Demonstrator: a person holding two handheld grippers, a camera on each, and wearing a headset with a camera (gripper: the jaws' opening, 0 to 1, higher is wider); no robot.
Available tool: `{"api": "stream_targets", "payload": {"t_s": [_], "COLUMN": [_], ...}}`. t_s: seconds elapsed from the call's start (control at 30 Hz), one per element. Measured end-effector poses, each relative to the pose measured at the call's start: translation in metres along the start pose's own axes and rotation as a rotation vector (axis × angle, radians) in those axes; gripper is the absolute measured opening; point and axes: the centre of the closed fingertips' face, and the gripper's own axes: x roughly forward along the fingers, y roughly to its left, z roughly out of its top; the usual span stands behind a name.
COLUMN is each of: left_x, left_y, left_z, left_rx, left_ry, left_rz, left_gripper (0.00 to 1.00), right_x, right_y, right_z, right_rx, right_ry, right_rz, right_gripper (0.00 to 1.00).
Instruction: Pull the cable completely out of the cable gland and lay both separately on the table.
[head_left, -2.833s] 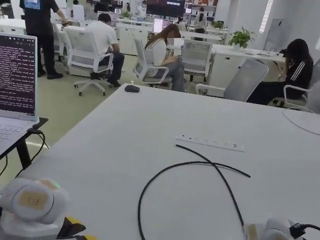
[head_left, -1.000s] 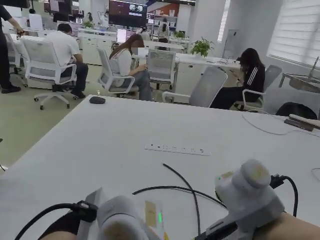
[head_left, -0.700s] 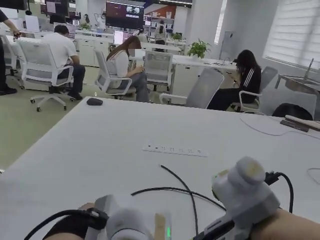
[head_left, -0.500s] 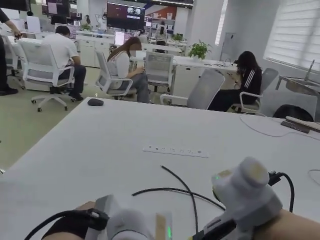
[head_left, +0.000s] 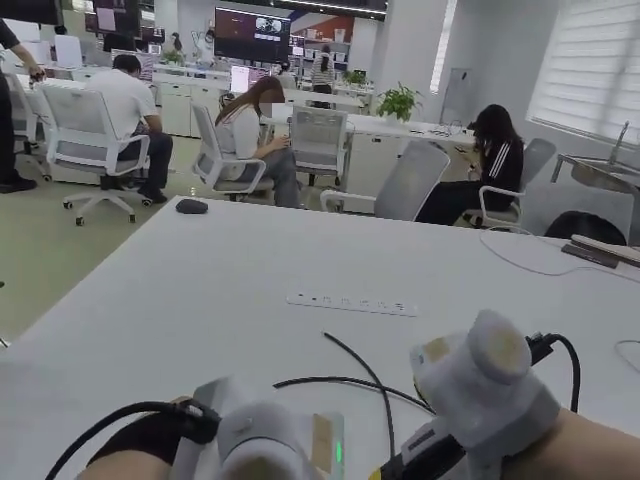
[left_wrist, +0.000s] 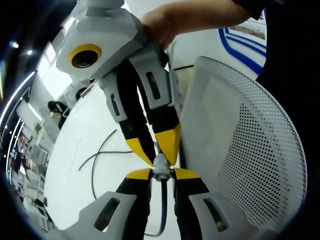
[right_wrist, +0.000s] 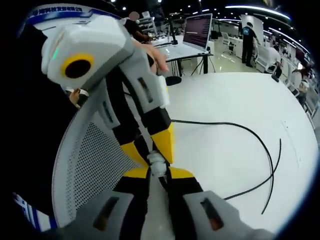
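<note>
In the left gripper view a small grey-white cable gland (left_wrist: 161, 167) sits between the yellow tips of my left gripper (left_wrist: 163, 174), shut on it. My right gripper (left_wrist: 159, 156) comes from above and is shut on the same gland. The black cable (left_wrist: 164, 205) runs back between the left jaws. In the right gripper view the gland (right_wrist: 157, 164) is held by the right gripper (right_wrist: 157, 173) and by the left gripper (right_wrist: 150, 153) from above. The rest of the cable (right_wrist: 260, 150) lies looped on the white table (right_wrist: 225, 100). In the head view the cable (head_left: 350, 381) crosses itself.
A white power strip (head_left: 350, 303) lies past the cable. A dark mouse (head_left: 191, 206) sits at the table's far left corner. A white mesh chair back (left_wrist: 240, 150) stands close under the grippers. A laptop (right_wrist: 195, 32) rests on a side stand. Several people sit at desks behind.
Since the oldest frame both grippers have risen close to me and come together. Over the last second the right gripper's housing drifted slightly left; the cable on the table has not moved.
</note>
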Motion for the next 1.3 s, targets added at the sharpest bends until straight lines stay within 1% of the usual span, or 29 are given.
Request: {"api": "stream_targets", "payload": {"t_s": [0.07,0.1,0.13,0.2,0.23,0.3,0.33,0.4,0.43,0.47,0.5,0.57,0.6,0.63,0.67,0.73,0.77,0.8,0.83,0.87,0.93,0.97,1.0,1.03,1.07,1.1,1.13,1.23,1.3], "left_x": [0.001,0.001,0.001,0.001,0.001,0.001,0.001,0.001,0.001,0.001,0.001,0.001,0.001,0.000,0.000,-0.001,-0.001,-0.002,-0.003,-0.004,-0.004,-0.003,-0.003,-0.002,-0.004,-0.004,-0.005,-0.010,-0.012], "left_y": [0.000,0.001,0.001,0.000,0.002,0.001,0.004,0.002,0.005,0.003,0.004,0.003,0.003,0.002,0.003,0.004,0.005,0.005,0.003,0.004,0.005,0.005,0.006,0.007,0.007,0.010,0.012,0.017,0.012], "left_z": [-0.001,-0.002,-0.002,-0.003,-0.003,-0.004,-0.004,-0.004,-0.005,-0.005,-0.006,-0.006,-0.005,-0.005,-0.005,-0.004,-0.003,-0.003,-0.002,-0.002,-0.003,-0.003,-0.002,-0.001,-0.001,0.000,0.001,0.003,0.006], "left_rx": [-0.028,-0.041,-0.047,-0.085,-0.105,-0.156,-0.175,-0.229,-0.218,-0.241,-0.255,-0.277,-0.308,-0.329,-0.341,-0.365,-0.379,-0.398,-0.435,-0.452,-0.483,-0.480,-0.468,-0.451,-0.439,-0.411,-0.396,-0.293,-0.282], "left_ry": [0.008,0.008,0.007,0.001,-0.005,-0.018,-0.025,-0.035,-0.033,-0.033,-0.033,-0.035,-0.041,-0.046,-0.047,-0.057,-0.062,-0.067,-0.072,-0.079,-0.081,-0.086,-0.091,-0.093,-0.087,-0.089,-0.087,-0.072,-0.075], "left_rz": [-0.012,-0.015,-0.018,-0.034,-0.037,-0.055,-0.057,-0.083,-0.081,-0.099,-0.107,-0.124,-0.146,-0.168,-0.177,-0.192,-0.202,-0.215,-0.241,-0.248,-0.260,-0.257,-0.236,-0.217,-0.195,-0.159,-0.133,-0.036,-0.021], "left_gripper": [0.16,0.16,0.16,0.16,0.16,0.16,0.16,0.16,0.16,0.16,0.16,0.16,0.16,0.16,0.16,0.16,0.16,0.16,0.16,0.16,0.16,0.16,0.16,0.16,0.16,0.16,0.16,0.17,0.17], "right_x": [0.001,0.001,0.002,0.002,0.002,0.002,0.001,0.002,0.001,0.002,0.002,0.001,0.001,0.002,0.001,0.000,-0.002,-0.003,-0.003,-0.004,-0.003,-0.003,-0.004,-0.005,-0.007,-0.008,-0.010,-0.012,-0.011], "right_y": [0.001,0.001,0.001,0.001,-0.001,-0.001,-0.004,-0.003,-0.004,-0.003,-0.003,-0.004,-0.004,-0.003,-0.003,-0.003,-0.004,-0.004,-0.003,-0.003,-0.004,-0.006,-0.008,-0.009,-0.012,-0.014,-0.017,-0.021,-0.022], "right_z": [-0.001,-0.002,-0.002,-0.002,-0.002,-0.001,0.000,-0.001,0.000,0.000,0.001,0.000,0.000,0.001,0.001,0.001,0.002,0.003,0.003,0.004,0.004,0.004,0.003,0.004,0.005,0.005,0.004,0.003,0.001], "right_rx": [-0.027,-0.056,-0.064,-0.085,-0.108,-0.132,-0.158,-0.199,-0.233,-0.253,-0.288,-0.336,-0.381,-0.417,-0.434,-0.440,-0.464,-0.478,-0.482,-0.492,-0.488,-0.469,-0.428,-0.394,-0.361,-0.363,-0.335,-0.310,-0.305], "right_ry": [0.022,0.035,0.037,0.049,0.054,0.055,0.054,0.065,0.067,0.076,0.077,0.087,0.095,0.098,0.098,0.094,0.090,0.089,0.084,0.083,0.085,0.087,0.083,0.070,0.051,0.044,0.034,0.024,0.030], "right_rz": [-0.017,-0.035,-0.045,-0.071,-0.099,-0.125,-0.163,-0.194,-0.226,-0.237,-0.264,-0.296,-0.319,-0.330,-0.348,-0.364,-0.383,-0.393,-0.401,-0.414,-0.416,-0.415,-0.418,-0.419,-0.432,-0.436,-0.451,-0.477,-0.482], "right_gripper": [0.12,0.11,0.11,0.11,0.11,0.11,0.11,0.11,0.11,0.10,0.10,0.10,0.10,0.10,0.10,0.10,0.10,0.11,0.11,0.11,0.11,0.11,0.12,0.12,0.13,0.16,0.17,0.17,0.17]}}
